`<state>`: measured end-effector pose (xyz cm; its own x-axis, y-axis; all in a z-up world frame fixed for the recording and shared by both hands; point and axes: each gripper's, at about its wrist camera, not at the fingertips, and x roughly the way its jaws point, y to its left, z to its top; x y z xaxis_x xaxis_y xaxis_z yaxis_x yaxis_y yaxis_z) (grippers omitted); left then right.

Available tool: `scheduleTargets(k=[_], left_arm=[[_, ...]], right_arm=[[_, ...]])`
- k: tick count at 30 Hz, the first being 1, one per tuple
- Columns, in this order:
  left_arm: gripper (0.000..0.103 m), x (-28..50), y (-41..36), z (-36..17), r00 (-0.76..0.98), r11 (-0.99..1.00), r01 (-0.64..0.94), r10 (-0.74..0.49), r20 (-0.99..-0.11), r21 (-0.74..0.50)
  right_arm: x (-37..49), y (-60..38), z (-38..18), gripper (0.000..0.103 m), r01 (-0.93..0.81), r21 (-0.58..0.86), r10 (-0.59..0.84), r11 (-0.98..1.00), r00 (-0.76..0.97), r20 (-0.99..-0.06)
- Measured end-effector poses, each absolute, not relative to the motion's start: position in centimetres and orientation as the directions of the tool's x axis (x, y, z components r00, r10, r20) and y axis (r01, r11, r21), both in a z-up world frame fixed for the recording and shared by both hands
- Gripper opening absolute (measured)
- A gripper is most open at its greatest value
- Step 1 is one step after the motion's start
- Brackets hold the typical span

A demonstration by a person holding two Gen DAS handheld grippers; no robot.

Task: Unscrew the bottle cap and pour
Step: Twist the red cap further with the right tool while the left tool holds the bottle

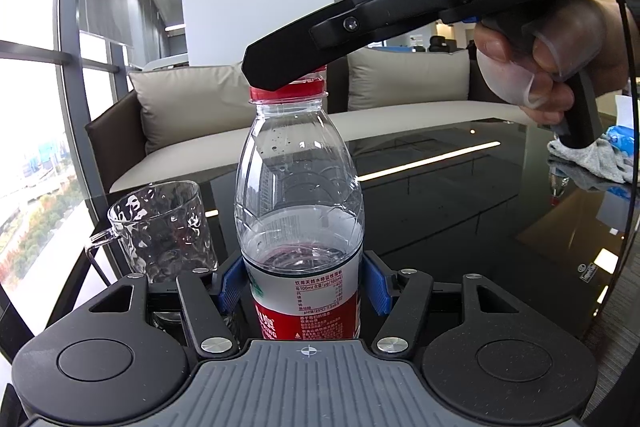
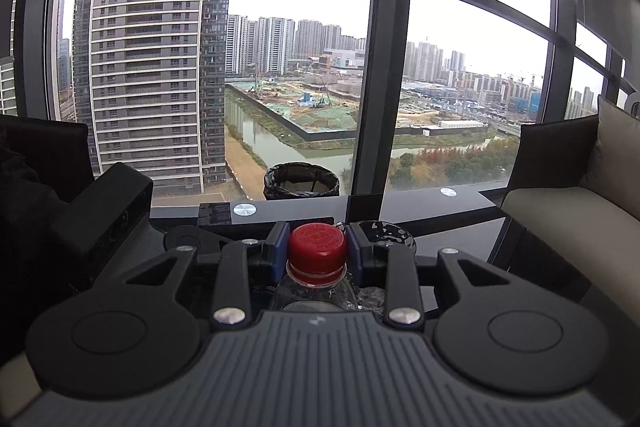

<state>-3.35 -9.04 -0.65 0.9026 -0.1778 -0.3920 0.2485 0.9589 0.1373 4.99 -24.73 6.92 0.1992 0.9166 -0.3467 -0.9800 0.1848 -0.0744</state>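
Note:
A clear plastic water bottle (image 1: 300, 195) with a red label stands upright on the black glass table (image 1: 460, 195), partly filled. My left gripper (image 1: 302, 285) is shut on the bottle's body, blue pads on both sides. The bottle's red cap (image 2: 317, 246) sits on the neck. My right gripper (image 2: 317, 251) comes from above and is shut on the cap, its blue pads touching both sides. In the left wrist view the right gripper (image 1: 286, 77) covers most of the cap (image 1: 304, 89). A clear glass mug (image 1: 160, 227) stands just left of the bottle.
A grey cloth (image 1: 592, 157) and a blue packet lie at the table's right. A beige sofa (image 1: 280, 131) runs behind the table. A black-lined bin (image 2: 301, 183) stands by the window beyond the table edge.

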Motion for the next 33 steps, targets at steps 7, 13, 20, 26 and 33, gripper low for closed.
scheduleTargets(k=[7,13,20,26,33], left_arm=[[0.057,-3.2,-8.8,-0.6,0.900,0.961,0.245,-0.177,-0.399,0.125],[0.057,-3.2,-8.8,-0.5,0.900,0.962,0.242,-0.174,-0.399,0.126],[0.057,-3.3,-8.8,-0.5,0.901,0.962,0.241,-0.173,-0.399,0.126],[0.057,-3.3,-8.8,-0.5,0.900,0.962,0.243,-0.174,-0.399,0.127],[0.057,-3.1,-8.7,-0.5,0.899,0.962,0.244,-0.176,-0.400,0.126]], right_arm=[[4.4,-25.1,6.9,0.065,-0.941,0.037,0.899,0.337,0.310,-0.311],[2.8,-24.3,6.6,0.064,-0.919,0.039,0.877,0.392,0.360,-0.319],[1.7,-23.2,5.9,0.040,-0.888,-0.009,0.844,0.460,0.441,-0.305],[2.2,-23.3,5.3,0.033,-0.886,-0.009,0.844,0.464,0.445,-0.301],[3.7,-23.3,5.7,0.033,-0.930,-0.023,0.872,0.367,0.353,-0.340]])
